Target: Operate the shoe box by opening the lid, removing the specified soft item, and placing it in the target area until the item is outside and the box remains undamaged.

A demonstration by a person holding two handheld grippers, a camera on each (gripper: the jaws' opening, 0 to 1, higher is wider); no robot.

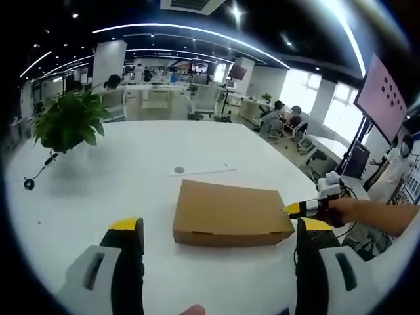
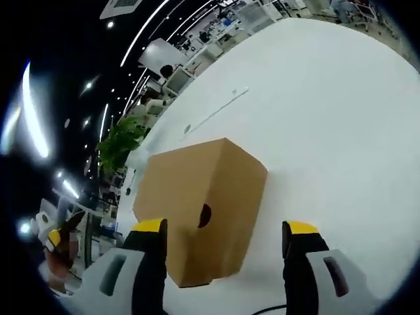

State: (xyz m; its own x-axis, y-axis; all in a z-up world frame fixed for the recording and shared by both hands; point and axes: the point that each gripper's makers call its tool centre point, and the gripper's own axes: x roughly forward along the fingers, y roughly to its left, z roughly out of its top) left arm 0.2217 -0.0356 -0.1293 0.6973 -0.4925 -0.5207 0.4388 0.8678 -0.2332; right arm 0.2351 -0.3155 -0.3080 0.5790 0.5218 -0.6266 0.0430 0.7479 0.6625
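Observation:
A brown cardboard shoe box [image 1: 230, 210] lies on the white table [image 1: 131, 177] with its lid shut. My left gripper [image 1: 220, 226] is open, its jaws wide apart, just short of the box's long side. The right gripper [image 1: 307, 208], held in a hand [image 1: 367, 215], comes in from the right with a yellow tip at the box's right corner. In the right gripper view, the box [image 2: 190, 190] shows its end face with a round finger hole [image 2: 205, 214]. My right gripper [image 2: 224, 228] stands open, with that end between its jaws. I cannot tell whether they touch it.
A potted plant [image 1: 69, 121] and a black cable with a puck [image 1: 29, 184] sit at the table's far left. A thin white strip [image 1: 203, 170] lies beyond the box. Desks, chairs and seated people fill the room behind; a screen [image 1: 384, 98] stands at right.

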